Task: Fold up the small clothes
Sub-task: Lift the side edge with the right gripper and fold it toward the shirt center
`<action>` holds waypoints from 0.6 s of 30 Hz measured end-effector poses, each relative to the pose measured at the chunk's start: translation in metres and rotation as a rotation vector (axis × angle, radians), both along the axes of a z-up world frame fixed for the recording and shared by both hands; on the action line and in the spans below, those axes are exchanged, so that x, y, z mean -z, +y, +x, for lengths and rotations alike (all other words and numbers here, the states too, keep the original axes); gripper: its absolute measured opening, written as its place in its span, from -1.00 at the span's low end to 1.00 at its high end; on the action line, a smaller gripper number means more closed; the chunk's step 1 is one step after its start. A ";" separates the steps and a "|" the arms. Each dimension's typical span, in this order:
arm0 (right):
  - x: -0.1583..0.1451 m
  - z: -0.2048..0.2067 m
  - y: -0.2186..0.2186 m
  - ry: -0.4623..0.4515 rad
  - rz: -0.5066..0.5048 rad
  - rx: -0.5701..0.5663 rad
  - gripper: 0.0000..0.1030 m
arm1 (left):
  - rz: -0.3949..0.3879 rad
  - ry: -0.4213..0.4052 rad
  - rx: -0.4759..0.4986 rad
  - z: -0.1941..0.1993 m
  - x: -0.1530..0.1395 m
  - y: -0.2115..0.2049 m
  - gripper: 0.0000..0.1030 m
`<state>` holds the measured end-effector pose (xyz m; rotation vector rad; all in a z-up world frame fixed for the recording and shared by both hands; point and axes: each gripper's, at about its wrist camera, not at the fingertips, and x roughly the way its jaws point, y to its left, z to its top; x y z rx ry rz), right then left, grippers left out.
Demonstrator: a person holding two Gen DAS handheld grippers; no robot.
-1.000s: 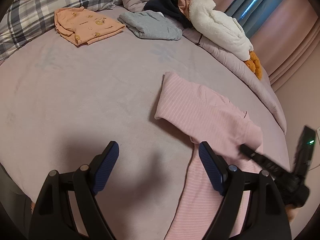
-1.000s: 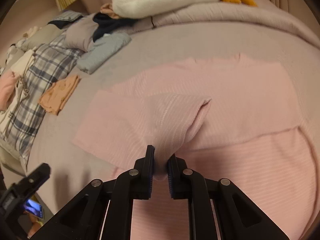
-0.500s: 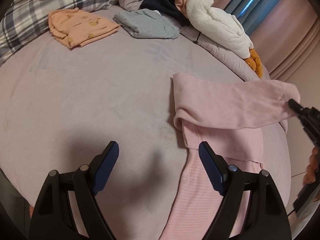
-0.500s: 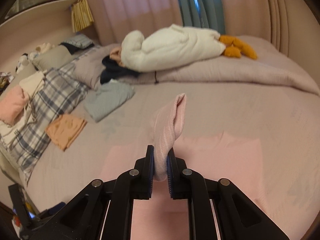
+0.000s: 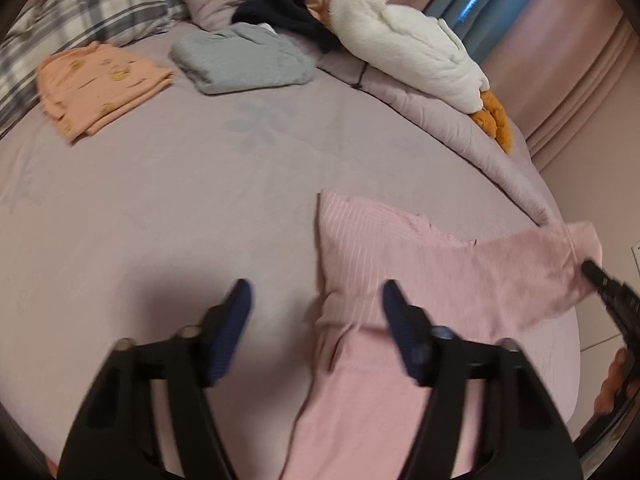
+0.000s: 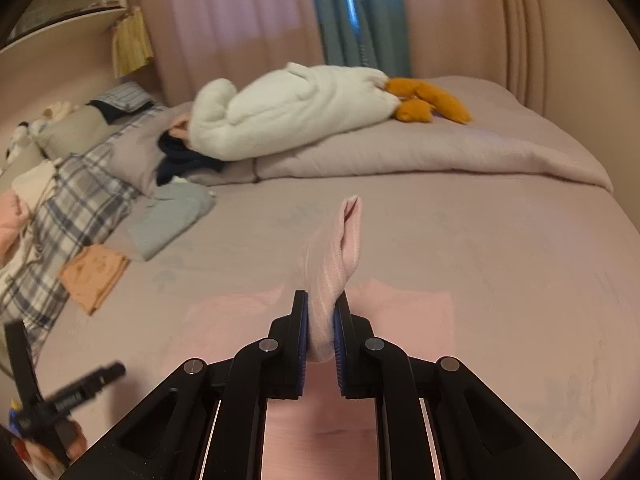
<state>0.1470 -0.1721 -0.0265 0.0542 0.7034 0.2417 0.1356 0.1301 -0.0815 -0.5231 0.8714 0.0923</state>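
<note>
Right now the right hand-held gripper (image 6: 320,332) is clamped on a sleeve of the pink top (image 5: 400,248), lifting it off the bed (image 5: 200,200). The left hand-held gripper (image 5: 316,312) has just been closing, nothing between its jaws. The top looks soft, light and floppy; its near edge seems a good place to hold.

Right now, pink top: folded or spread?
Mid-fold. The pink top lies mostly flat on the bed, but the right hand-held gripper is shut on one sleeve, lifted clear of the rest.
</note>
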 end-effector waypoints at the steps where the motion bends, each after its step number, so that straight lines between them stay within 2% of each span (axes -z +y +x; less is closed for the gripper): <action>1: 0.002 0.001 -0.004 0.008 0.003 0.006 -0.74 | -0.010 0.003 0.009 0.008 0.001 -0.003 -0.03; 4: 0.013 0.007 -0.017 0.043 0.014 0.025 -0.74 | -0.052 0.006 0.027 0.023 0.008 -0.011 -0.06; 6: 0.024 0.012 -0.024 0.072 0.013 0.042 -0.74 | -0.060 0.035 0.039 0.031 0.015 -0.017 -0.08; 8: 0.035 0.016 -0.030 0.101 0.007 0.062 -0.74 | -0.045 0.072 0.056 0.037 0.024 -0.025 -0.19; 13: 0.055 0.018 -0.044 0.158 0.002 0.097 -0.75 | 0.027 0.143 0.063 0.044 0.043 -0.033 -0.19; 18: 0.068 0.018 -0.054 0.195 0.009 0.130 -0.74 | -0.013 0.174 0.069 0.045 0.054 -0.032 -0.19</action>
